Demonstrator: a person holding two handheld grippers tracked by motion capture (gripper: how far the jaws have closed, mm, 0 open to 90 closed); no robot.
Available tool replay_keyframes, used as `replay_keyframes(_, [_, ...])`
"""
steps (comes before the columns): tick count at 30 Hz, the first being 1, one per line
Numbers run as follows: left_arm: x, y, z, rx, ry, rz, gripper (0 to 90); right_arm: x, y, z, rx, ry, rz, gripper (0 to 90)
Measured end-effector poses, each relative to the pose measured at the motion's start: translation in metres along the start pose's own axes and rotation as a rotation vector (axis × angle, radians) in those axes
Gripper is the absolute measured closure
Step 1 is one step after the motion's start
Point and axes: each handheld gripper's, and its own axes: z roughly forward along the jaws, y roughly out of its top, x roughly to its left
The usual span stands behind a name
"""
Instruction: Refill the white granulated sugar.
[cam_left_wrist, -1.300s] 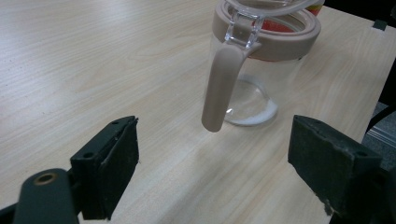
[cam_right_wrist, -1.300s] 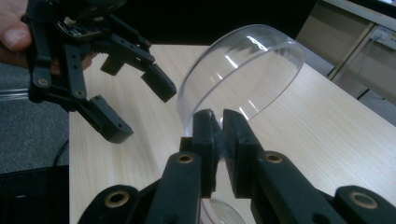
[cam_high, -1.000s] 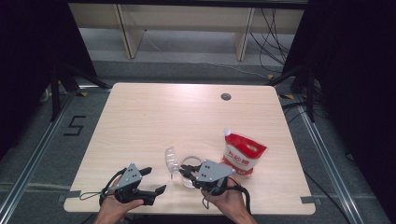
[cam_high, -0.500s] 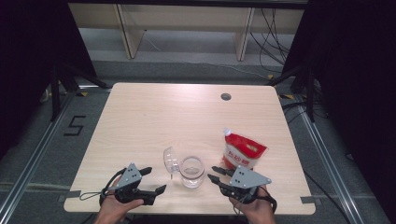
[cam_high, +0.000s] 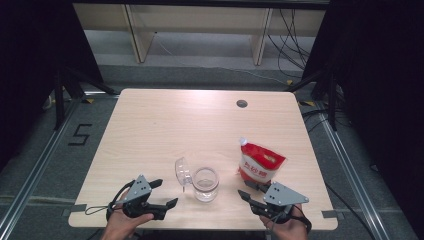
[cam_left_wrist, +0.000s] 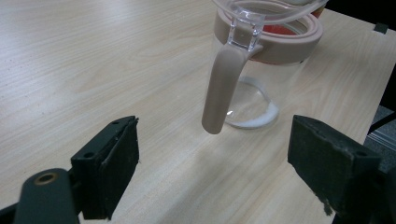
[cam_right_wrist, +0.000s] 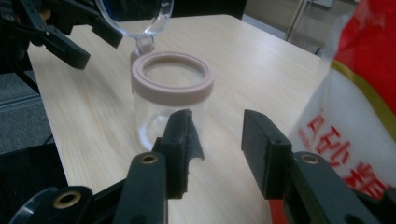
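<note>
A clear jar (cam_high: 206, 184) with a beige rim stands near the table's front edge, its hinged clear lid (cam_high: 182, 171) flipped open to the left. A red and white pouch (cam_high: 260, 165) lies to its right. My left gripper (cam_high: 166, 193) rests left of the jar, open, and in the left gripper view the jar (cam_left_wrist: 261, 70) and its beige clasp (cam_left_wrist: 222, 88) stand beyond my empty jaws (cam_left_wrist: 219, 172). My right gripper (cam_high: 246, 190) sits right of the jar, just in front of the pouch. Its jaws (cam_right_wrist: 217, 149) have just been opening, with nothing between them, and point at the jar (cam_right_wrist: 170, 98).
The wooden table (cam_high: 165, 125) has a round cable hole (cam_high: 242, 104) at the back right. The pouch (cam_right_wrist: 355, 107) looms close on the right in the right gripper view, and the left gripper (cam_right_wrist: 70, 32) shows beyond the jar.
My right gripper has drawn away from the jar to the right, ending in front of the pouch, with its jaws wider apart. The left gripper has stayed put.
</note>
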Motion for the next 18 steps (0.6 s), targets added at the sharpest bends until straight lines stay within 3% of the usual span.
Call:
replay_keyframes(2, [0.000,-0.001,0.001,-0.004,0.001,-0.007,16.3,-0.002,-0.004,-0.004,0.003,-0.013,0.006,59.5])
replay_keyframes(4, [0.001,-0.001,0.001,0.000,0.000,0.017,16.3,-0.004,-0.007,-0.008,0.002,-0.024,0.016,58.2])
replay_keyframes(10, [0.002,0.000,0.000,0.006,0.004,0.028,16.4,-0.009,-0.015,-0.016,0.014,-0.046,0.037,53.6])
replay_keyframes(12, [0.000,-0.001,0.001,0.008,0.006,0.009,16.3,-0.009,-0.017,-0.019,0.018,-0.052,0.049,52.7])
replay_keyframes(16, [0.000,-0.002,0.000,0.017,0.012,0.027,16.3,-0.011,-0.020,-0.025,0.019,-0.074,0.057,50.7])
replay_keyframes(18, [-0.001,-0.003,0.000,0.014,0.013,0.010,16.3,-0.010,-0.023,-0.029,0.028,-0.088,0.084,49.4])
